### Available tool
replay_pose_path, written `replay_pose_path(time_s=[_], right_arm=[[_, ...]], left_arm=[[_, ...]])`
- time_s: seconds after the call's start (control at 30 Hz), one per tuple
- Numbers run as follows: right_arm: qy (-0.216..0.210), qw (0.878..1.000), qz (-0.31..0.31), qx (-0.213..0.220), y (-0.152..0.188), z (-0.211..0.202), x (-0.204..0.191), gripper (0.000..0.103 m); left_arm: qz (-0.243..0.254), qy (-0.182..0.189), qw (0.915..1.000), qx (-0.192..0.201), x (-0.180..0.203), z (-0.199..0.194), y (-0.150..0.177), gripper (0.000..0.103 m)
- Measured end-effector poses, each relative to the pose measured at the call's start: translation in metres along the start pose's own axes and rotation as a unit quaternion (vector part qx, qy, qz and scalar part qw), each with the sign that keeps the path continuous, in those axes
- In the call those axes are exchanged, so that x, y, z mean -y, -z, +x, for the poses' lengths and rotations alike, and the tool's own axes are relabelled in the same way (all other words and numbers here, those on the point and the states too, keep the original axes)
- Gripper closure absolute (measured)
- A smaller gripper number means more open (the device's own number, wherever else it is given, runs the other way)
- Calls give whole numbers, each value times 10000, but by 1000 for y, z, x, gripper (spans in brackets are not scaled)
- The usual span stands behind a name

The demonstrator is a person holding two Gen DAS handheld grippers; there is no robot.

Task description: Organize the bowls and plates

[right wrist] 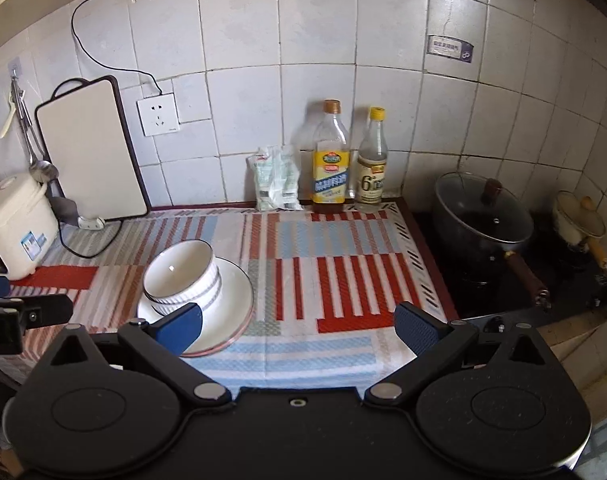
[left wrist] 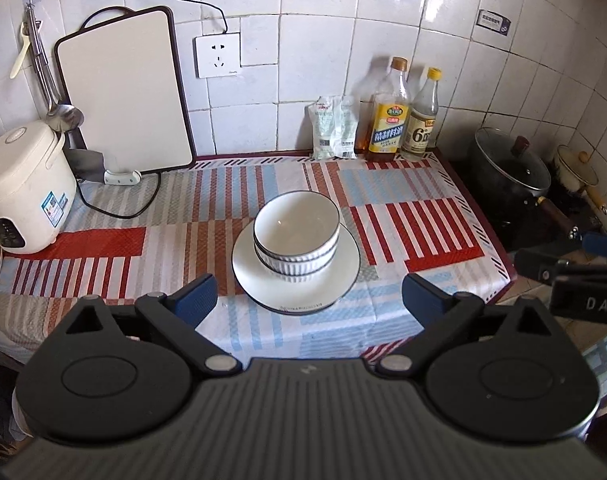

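Observation:
Two white ribbed bowls [left wrist: 297,224] with dark rims sit nested, one inside the other, on a white plate [left wrist: 255,276] in the middle of the striped cloth. In the right wrist view the same bowls [right wrist: 179,276] and plate [right wrist: 235,296] lie at the left, with a pinkish edge showing under the plate. My left gripper [left wrist: 309,300] is open, raised in front of the stack, and nothing is between its blue pads. My right gripper [right wrist: 299,328] is open too and holds nothing; it is to the right of the stack.
A rice cooker [left wrist: 21,188] and a leaning cutting board [left wrist: 123,92] stand at the back left, with a black cord on the cloth. A packet [left wrist: 333,128] and two bottles [left wrist: 387,120] line the wall. A lidded pot [left wrist: 511,168] sits on the stove to the right.

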State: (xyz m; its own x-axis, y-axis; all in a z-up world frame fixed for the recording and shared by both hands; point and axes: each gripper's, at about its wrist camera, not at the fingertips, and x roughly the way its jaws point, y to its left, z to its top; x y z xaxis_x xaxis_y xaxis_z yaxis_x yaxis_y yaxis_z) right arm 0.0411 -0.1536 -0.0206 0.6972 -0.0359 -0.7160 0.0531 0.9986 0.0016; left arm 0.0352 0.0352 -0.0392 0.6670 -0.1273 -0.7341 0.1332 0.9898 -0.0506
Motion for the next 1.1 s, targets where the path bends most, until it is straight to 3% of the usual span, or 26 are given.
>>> replay_pose_path(time_s=[0.5, 0.77, 1.1], right_arm=[[-11, 9996, -272, -75, 17, -21, -1, 0], [-34, 9993, -363, -20, 21, -23, -2, 0], [76, 9987, -500, 113, 34, -27, -7, 0]], left_arm=[[-249, -471, 9986, -52, 16, -9, 21, 3], [-269, -232, 9993, 106, 20, -16, 30, 3], [-212, -411, 9988, 179, 20, -13, 37, 3]])
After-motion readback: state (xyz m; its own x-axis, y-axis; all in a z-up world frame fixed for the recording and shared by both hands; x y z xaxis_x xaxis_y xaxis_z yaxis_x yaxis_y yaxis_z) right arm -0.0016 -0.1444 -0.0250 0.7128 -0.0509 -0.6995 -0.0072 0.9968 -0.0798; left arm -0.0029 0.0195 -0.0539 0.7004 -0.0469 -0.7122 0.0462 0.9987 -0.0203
